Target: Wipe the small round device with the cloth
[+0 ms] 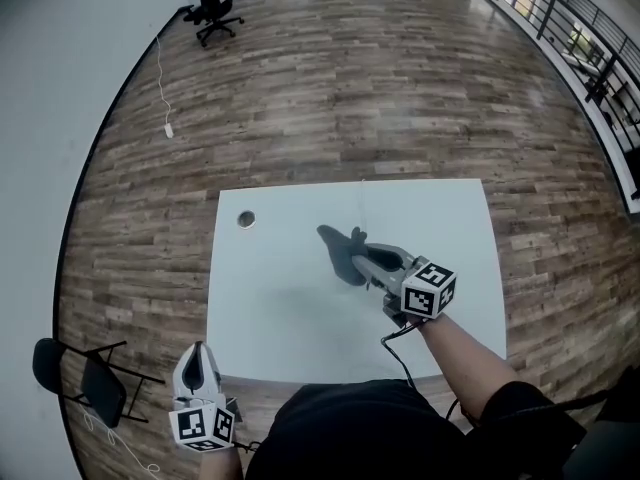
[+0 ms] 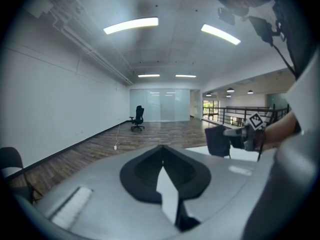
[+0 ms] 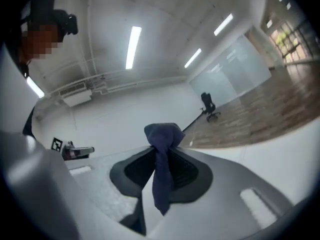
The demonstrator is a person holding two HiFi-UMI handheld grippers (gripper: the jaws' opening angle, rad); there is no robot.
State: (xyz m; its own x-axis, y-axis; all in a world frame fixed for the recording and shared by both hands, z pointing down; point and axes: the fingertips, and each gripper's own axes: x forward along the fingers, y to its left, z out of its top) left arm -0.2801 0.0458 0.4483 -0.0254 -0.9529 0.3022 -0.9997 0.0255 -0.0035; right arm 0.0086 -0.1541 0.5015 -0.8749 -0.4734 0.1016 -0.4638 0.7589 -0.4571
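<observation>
While we are holding the cloth [image 1: 343, 255] above the table [image 1: 300, 338]: wiping is not yet starting, by our reading, and the cloth is touching nothing but the jaws that carry it.
Round device [image 1: 246, 219]: it is sitting bare near the table's far left corner, well apart from the cloth and off to its left.
Right gripper [image 3: 161, 145]: its jaws are pinching a bunched fold of the dark blue cloth, with the loose tail hanging down between them.
Left gripper [image 2: 162, 149]: its jaws are resting together on nothing, and it is hovering low beside the table's near left corner.
Left to do: we are judging that the whole wipe remains, meaning carrying the cloth across to the device, pressing it on and rubbing.
In the way: nothing is lying on the tabletop between cloth and device. The device is looking small and loose, so we are expecting it may slide under the cloth while the left gripper is not steadying it.
Around: an office chair [image 1: 212, 8] is standing far off on the wooden floor [image 1: 400, 88], a white cable [image 1: 163, 88] is trailing along the wall, a folding chair [image 1: 90, 373] is standing beside us, and a railing [image 1: 570, 18] is running along the right.
</observation>
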